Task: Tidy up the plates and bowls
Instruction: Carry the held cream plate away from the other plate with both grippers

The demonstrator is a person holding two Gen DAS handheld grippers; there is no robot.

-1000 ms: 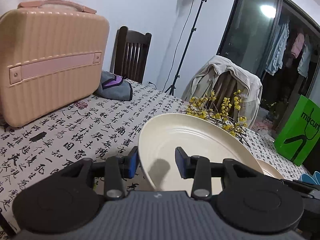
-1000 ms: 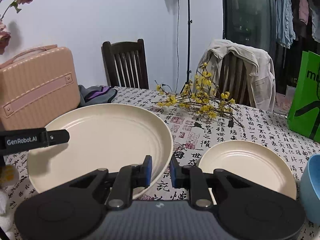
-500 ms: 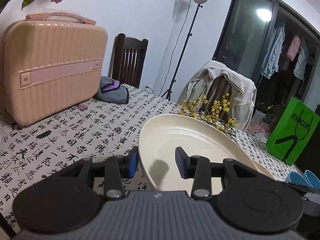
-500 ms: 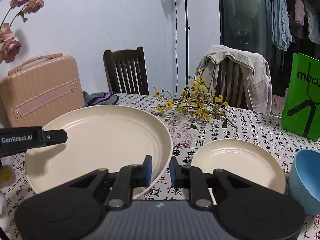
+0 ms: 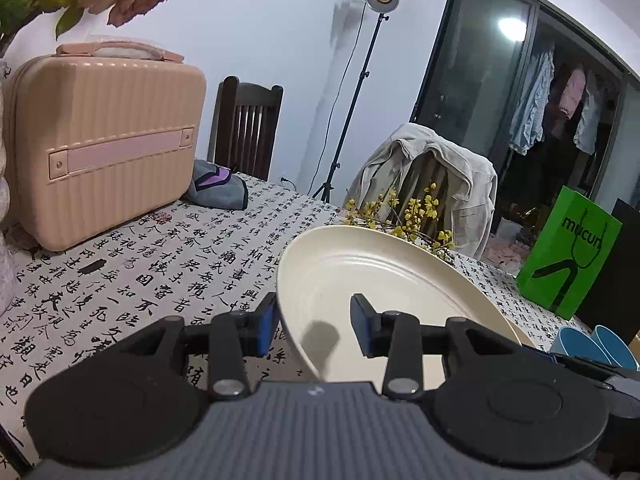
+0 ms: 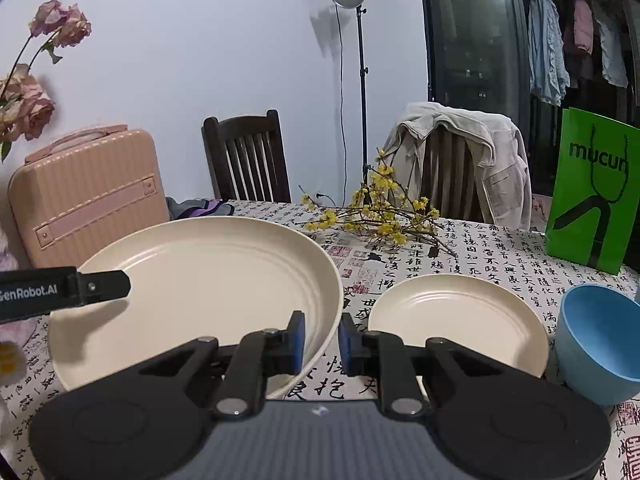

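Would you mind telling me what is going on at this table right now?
A person is tidying dishes with two handheld grippers. Both the left gripper and the right gripper hold the large cream plate by opposite rims, tilted above the tablecloth. A small cream plate and a blue bowl wait on the table to its right.

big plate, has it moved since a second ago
Yes. In the right wrist view the big plate, gripped by both tools, now shows tablecloth between its rim and the small plate, so it has shifted left, away from it.
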